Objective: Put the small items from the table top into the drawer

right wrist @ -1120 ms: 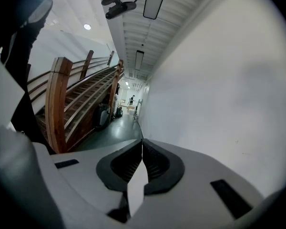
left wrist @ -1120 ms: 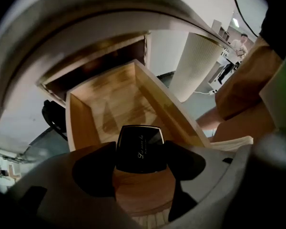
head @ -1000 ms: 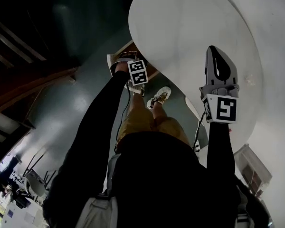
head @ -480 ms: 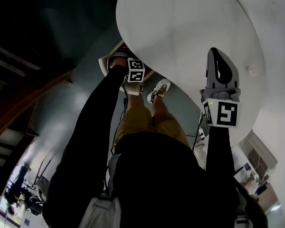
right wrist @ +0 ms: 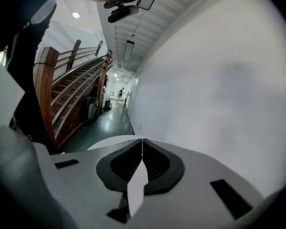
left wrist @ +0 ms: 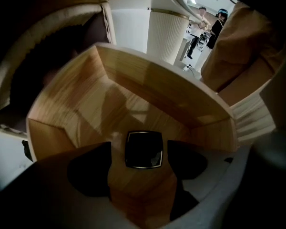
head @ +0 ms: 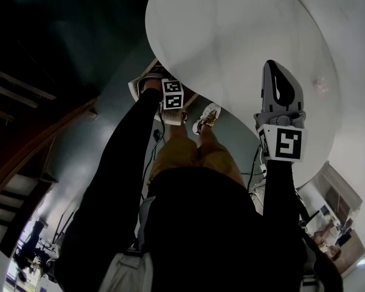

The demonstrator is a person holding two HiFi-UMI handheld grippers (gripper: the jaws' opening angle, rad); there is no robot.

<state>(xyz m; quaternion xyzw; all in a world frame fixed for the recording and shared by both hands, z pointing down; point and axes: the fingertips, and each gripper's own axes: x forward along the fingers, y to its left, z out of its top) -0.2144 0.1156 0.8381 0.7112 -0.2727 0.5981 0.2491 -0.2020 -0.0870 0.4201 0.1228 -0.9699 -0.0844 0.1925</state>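
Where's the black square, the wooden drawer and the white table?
black square (left wrist: 143, 149), left gripper view, dark top
wooden drawer (left wrist: 157, 86), left gripper view, far wall
white table (head: 243, 41), head view, bare top

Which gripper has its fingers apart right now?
The left gripper, its fingers just opening around the small black square item on the wooden drawer floor; the right gripper is shut, empty.

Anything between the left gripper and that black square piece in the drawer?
Nothing visible. The left gripper, jaws just opening and apart, hangs straight over the black square piece lying untouched on the wooden drawer floor.
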